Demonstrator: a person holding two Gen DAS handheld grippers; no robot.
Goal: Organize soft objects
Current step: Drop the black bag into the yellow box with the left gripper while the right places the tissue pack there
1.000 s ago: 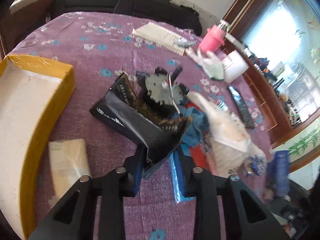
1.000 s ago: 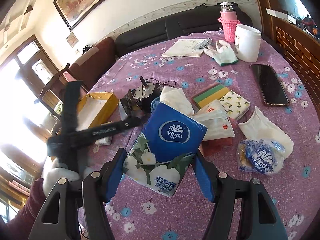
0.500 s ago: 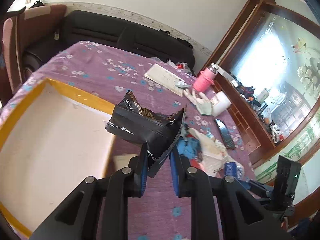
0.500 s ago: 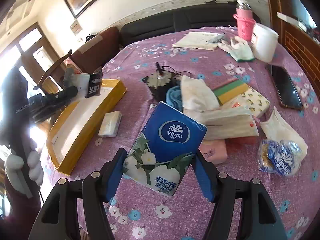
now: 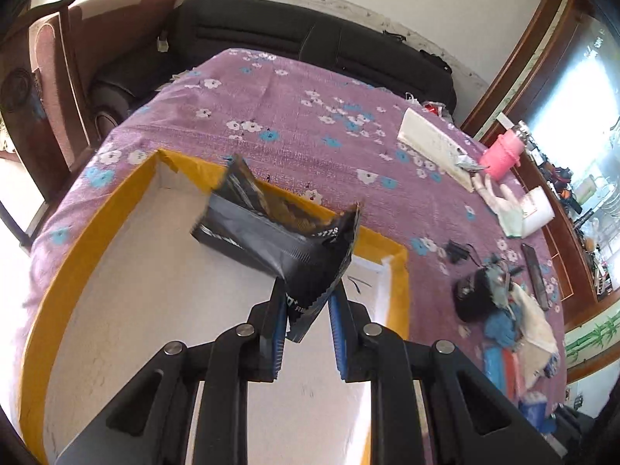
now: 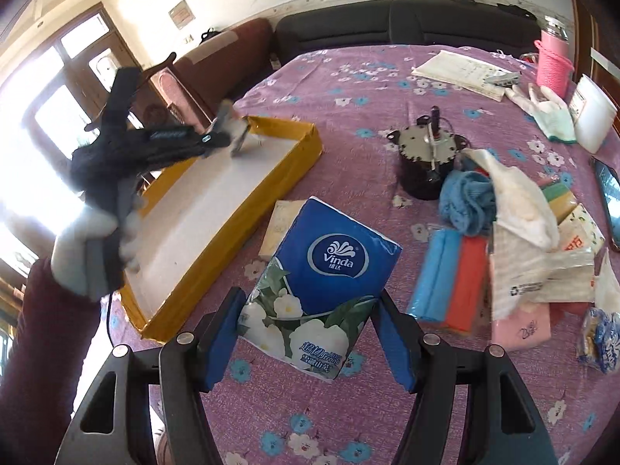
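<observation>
My left gripper is shut on a black foil pouch and holds it in the air over the yellow-sided box with a white floor. In the right wrist view the left gripper hangs over the far end of that box, blurred. My right gripper is shut on a blue Vinda tissue pack, held above the purple flowered tablecloth beside the box.
A pile of soft packs, a blue cloth and plastic bags lies right of centre. A black motor stands behind it. A small tissue pack lies by the box. Gloves, white cup, pink flask, phone and notebook sit at the far right.
My left gripper has carried the black pouch from the pile to above the yellow box. My right gripper, still holding the tissue pack, has shifted left toward the box.
</observation>
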